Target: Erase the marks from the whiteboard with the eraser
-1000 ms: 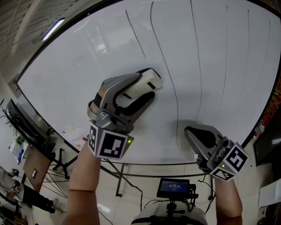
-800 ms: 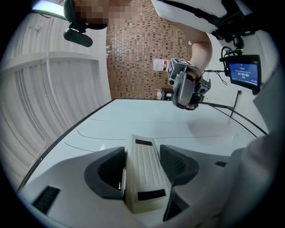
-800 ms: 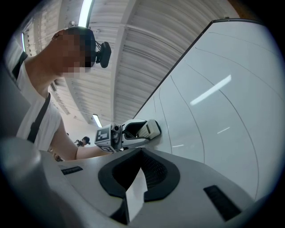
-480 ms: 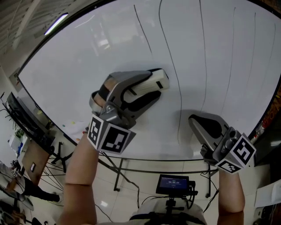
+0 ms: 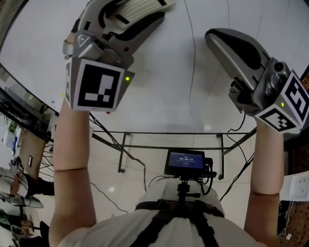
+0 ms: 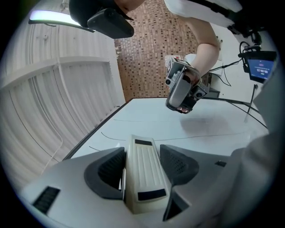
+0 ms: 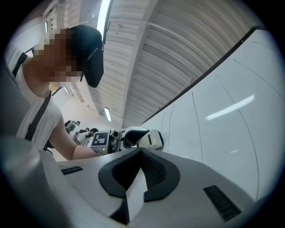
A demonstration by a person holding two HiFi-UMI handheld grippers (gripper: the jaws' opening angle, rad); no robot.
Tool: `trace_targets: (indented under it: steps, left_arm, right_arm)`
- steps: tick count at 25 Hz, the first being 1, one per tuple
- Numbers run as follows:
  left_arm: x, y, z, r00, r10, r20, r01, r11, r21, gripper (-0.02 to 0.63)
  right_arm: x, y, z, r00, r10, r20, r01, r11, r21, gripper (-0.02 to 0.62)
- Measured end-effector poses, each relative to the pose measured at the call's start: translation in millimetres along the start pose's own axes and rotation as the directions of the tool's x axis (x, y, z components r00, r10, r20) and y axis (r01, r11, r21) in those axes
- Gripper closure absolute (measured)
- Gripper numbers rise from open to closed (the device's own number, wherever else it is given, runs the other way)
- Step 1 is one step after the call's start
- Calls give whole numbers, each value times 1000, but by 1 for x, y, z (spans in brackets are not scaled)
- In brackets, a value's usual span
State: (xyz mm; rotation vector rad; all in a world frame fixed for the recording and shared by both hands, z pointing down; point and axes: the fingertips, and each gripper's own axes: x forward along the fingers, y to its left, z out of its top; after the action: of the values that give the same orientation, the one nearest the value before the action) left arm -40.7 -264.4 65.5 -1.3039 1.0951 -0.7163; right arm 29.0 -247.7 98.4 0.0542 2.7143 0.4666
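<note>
The whiteboard (image 5: 159, 91) fills the top of the head view and bears thin black vertical lines (image 5: 193, 62). My left gripper (image 5: 145, 14) is at the upper left, shut on a cream ribbed eraser (image 5: 140, 6) that lies against the board, just left of one line. In the left gripper view the eraser (image 6: 144, 171) sits between both dark pads, with curved marks (image 6: 213, 136) on the board (image 6: 147, 120) ahead. My right gripper (image 5: 227, 41) hovers at the upper right, shut and empty, its tip near the board. The right gripper view shows its jaws (image 7: 140, 153) closed and the eraser (image 7: 150, 139) beyond.
Below the board's lower edge stand its metal frame legs (image 5: 123, 149) with trailing cables. A small monitor on a stand (image 5: 186, 161) is just in front of me. People are at the far lower left (image 5: 24, 190). A brown patterned wall (image 6: 151, 58) lies beyond the board.
Both grippers have risen toward the top of the head view and look larger. The left one has carried the eraser up the board, and more floor shows below.
</note>
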Motion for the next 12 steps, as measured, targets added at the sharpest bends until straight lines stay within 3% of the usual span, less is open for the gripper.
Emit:
trace_targets:
  steps: [7,12]
  left_arm:
    - [-10,-23,-17,999,-39,-33,40,999,24,324]
    - [-21,-43,-1,994,-104,-33,104,995,2,324]
  right_arm:
    - [26,0,6,1000,24,10,-23,993,-113,584]
    - [28,5,16,999,21,-42,-24,998,-66,584]
